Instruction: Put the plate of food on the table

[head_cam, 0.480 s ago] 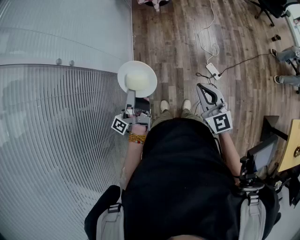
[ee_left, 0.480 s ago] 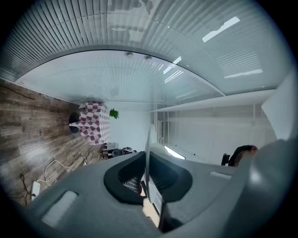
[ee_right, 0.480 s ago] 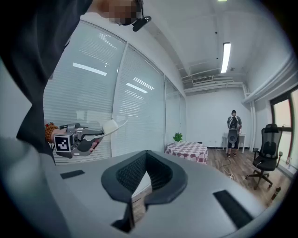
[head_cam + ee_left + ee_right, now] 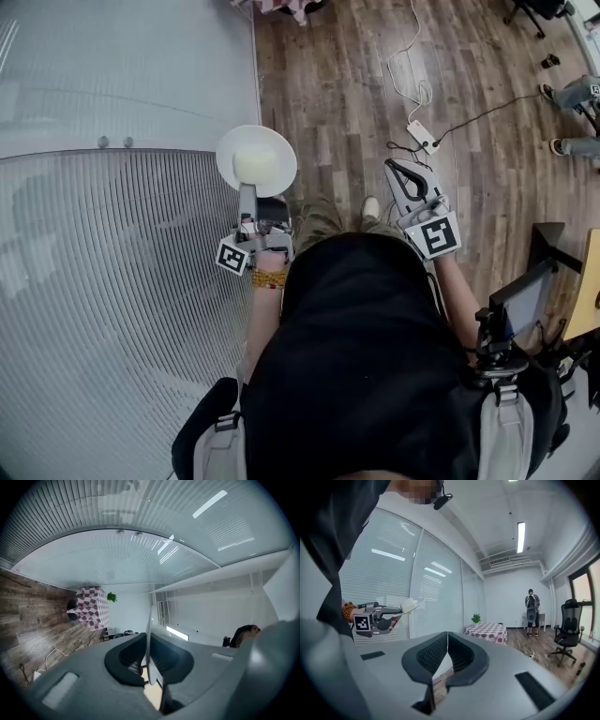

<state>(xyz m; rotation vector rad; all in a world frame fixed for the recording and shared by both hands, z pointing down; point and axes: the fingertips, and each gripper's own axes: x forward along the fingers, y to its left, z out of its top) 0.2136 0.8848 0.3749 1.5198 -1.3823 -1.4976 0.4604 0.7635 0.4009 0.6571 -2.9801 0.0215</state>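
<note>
Plate (image 4: pixel 231 150) carried, desk (image 4: pixel 485 631) not yet reached.
My left gripper (image 4: pixel 247 194) pinches its rim; my right gripper (image 4: pixel 401 170) is closed, empty; the desk stands well apart.

Head view sits on the person's head, looking steeply down at the wood floor (image 4: pixel 356 112) and glass wall (image 4: pixel 122 75), with the left gripper (image 4: pixel 248 195) near frame centre. Left gripper view looks close along its own fingers (image 4: pixel 124 660) toward a far checked-cloth surface (image 4: pixel 91 607); right gripper view faces across the room, sharing that surface and the left gripper.
</note>
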